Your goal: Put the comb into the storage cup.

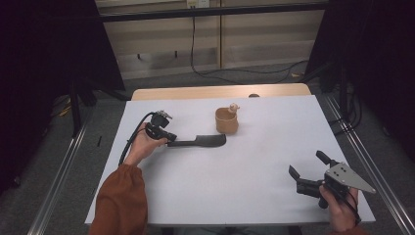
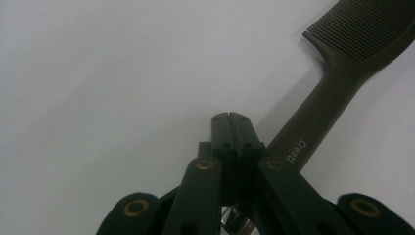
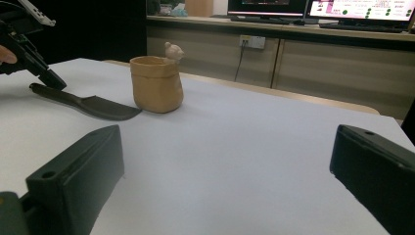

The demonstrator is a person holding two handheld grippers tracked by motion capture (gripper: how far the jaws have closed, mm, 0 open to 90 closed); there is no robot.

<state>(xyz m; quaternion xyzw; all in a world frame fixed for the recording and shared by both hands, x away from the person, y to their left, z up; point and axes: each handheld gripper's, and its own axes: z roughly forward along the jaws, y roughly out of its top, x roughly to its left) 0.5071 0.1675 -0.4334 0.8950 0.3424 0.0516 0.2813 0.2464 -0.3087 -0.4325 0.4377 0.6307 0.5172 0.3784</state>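
Honestly, quick notes:
Comb (image 1: 200,141): flat on the white surface (image 1: 235,196), toothed end just beside the tan cup (image 1: 227,120).
Left tool (image 2: 229,116): clenched empty, tips alongside the comb's handle.
Right tool (image 1: 307,169): released, well apart.
Handling: probably light, stiff plastic, thin, slippery.
Grip spot: mid-handle, never the teeth.
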